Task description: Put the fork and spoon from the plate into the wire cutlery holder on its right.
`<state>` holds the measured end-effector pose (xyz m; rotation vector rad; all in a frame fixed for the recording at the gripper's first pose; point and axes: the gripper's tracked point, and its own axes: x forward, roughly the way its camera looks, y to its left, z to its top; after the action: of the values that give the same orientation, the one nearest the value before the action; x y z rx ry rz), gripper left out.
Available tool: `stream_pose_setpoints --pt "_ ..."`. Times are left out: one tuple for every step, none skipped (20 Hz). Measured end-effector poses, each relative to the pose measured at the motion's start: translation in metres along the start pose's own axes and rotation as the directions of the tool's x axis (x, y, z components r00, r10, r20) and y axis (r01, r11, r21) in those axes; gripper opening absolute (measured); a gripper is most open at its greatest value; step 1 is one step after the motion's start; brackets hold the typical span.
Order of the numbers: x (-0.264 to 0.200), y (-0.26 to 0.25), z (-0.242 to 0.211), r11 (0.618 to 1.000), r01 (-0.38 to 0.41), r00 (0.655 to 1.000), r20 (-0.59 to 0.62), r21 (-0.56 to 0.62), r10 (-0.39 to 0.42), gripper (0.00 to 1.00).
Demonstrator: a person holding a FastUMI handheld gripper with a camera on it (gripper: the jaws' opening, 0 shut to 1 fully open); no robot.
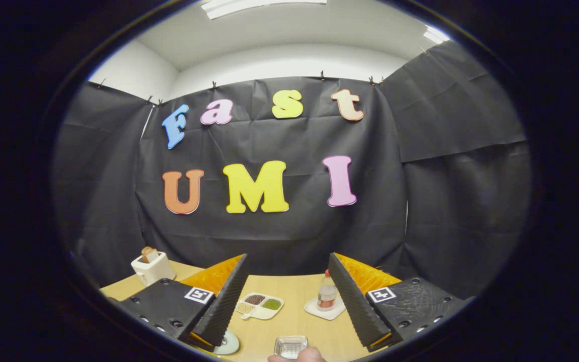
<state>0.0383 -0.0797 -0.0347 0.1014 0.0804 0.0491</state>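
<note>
My gripper [287, 256] is open, held high above the wooden table [297, 311], with nothing between its fingers. Low between the fingers, close to me, stands the silver wire cutlery holder [290, 346]. To the holder's left, the rim of a pale green plate [227, 344] peeks out from under the left finger [224, 301]; what lies on it is hidden. A person's hand [297, 356] shows just in front of the holder.
Beyond the holder lie a white divided dish [262, 305] with beans and grains and a small bottle [326, 291] on a white coaster. A white toaster [152, 266] with bread stands at the table's far left. Black cloth walls the booth.
</note>
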Motion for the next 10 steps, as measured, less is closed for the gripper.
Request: stream_pose_setpoints --pt "0.000 0.002 -0.002 1.000 -0.013 1.000 0.001 0.005 0.013 0.95" --pt "-0.001 0.005 -0.007 1.000 -0.024 1.000 -0.008 0.006 0.024 0.96" --pt "-0.002 0.007 -0.011 0.999 -0.034 0.999 -0.017 0.009 0.034 0.96" --pt "-0.005 0.009 -0.013 0.999 -0.042 0.999 -0.023 0.012 0.042 0.96" --pt "-0.009 0.009 -0.011 0.999 -0.044 0.999 -0.022 0.008 0.044 0.96" --pt "-0.012 0.006 -0.012 0.999 -0.036 0.999 -0.024 0.002 0.036 0.96" --pt "-0.015 0.005 -0.012 0.999 -0.036 0.999 -0.026 0.004 0.036 0.96" --pt "-0.017 0.007 -0.012 0.999 -0.040 0.999 -0.028 0.007 0.040 0.96" --pt "-0.017 0.009 -0.015 0.999 -0.041 0.998 -0.041 -0.001 0.041 0.96" --pt "-0.016 0.009 -0.022 1.000 -0.029 0.997 -0.067 -0.009 0.028 0.96"
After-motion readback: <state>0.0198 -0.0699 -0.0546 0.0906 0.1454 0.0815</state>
